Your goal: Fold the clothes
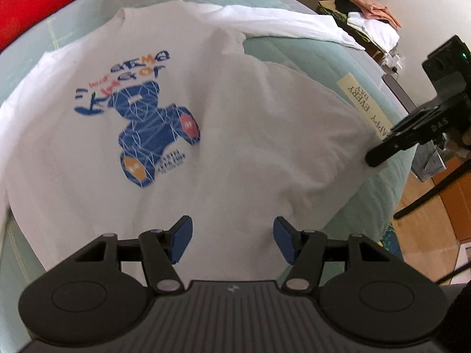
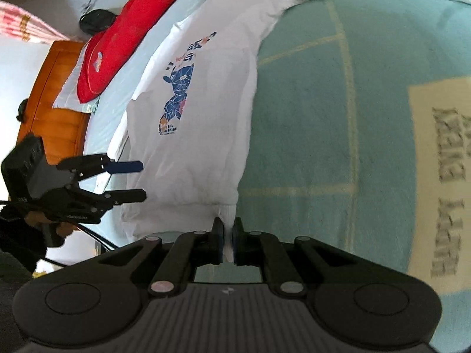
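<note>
While the white shirt (image 1: 241,135) lies spread on the green blanket (image 2: 309,111), print up, my right gripper (image 2: 226,242) pinches its hem corner between pressed-together jaws. My left gripper (image 1: 232,239) hangs above the cloth, jaws spread, holding nothing. Motion blur smears the print's small lettering; one sleeve runs out of frame.
</note>
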The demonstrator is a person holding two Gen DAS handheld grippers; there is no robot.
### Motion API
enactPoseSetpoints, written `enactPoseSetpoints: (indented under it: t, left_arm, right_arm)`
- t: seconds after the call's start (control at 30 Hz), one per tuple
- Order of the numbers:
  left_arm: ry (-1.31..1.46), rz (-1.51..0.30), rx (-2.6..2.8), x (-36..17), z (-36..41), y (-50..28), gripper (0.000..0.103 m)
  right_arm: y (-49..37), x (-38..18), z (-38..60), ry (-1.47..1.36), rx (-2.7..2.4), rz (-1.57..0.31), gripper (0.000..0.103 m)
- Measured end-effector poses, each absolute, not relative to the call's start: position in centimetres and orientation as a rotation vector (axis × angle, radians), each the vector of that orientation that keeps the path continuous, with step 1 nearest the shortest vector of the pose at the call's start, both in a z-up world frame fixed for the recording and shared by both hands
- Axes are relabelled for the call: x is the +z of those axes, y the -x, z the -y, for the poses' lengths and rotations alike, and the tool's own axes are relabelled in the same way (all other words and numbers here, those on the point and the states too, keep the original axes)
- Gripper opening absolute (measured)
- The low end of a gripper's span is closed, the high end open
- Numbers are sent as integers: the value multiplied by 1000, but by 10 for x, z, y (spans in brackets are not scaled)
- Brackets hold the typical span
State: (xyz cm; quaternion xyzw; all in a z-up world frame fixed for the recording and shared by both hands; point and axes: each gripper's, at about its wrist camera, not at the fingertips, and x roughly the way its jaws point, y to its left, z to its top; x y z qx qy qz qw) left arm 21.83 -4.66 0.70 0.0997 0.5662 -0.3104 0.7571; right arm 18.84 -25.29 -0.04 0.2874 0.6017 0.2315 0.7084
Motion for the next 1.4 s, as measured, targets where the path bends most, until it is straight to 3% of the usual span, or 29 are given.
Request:
enactPoseSetpoints:
  t: [0.47, 0.53, 0.8, 1.23, 1.4]
  left_arm:
    - [-202, -1261, -662, 0, 48, -205, 61]
    - [-203, -1263, -660, 0, 48, -204, 61]
    - [-197, -1271, -597, 2, 28, -202, 61]
    - [-206, -1330, -515, 5, -11, -141, 61]
    - [-315, -1265, -600, -6, 1, -111, 61]
  right_arm:
    - [-155, -25, 257, -669, 394, -1496, 7]
    - [-157, -27, 253, -638, 381, -1510, 14]
    - [-170, -5, 259, -570, 328, -1396, 23]
    - [-192, -1, 149, -93, 760, -1305, 25]
    - [-180, -10, 97, 105, 987, -1212, 25]
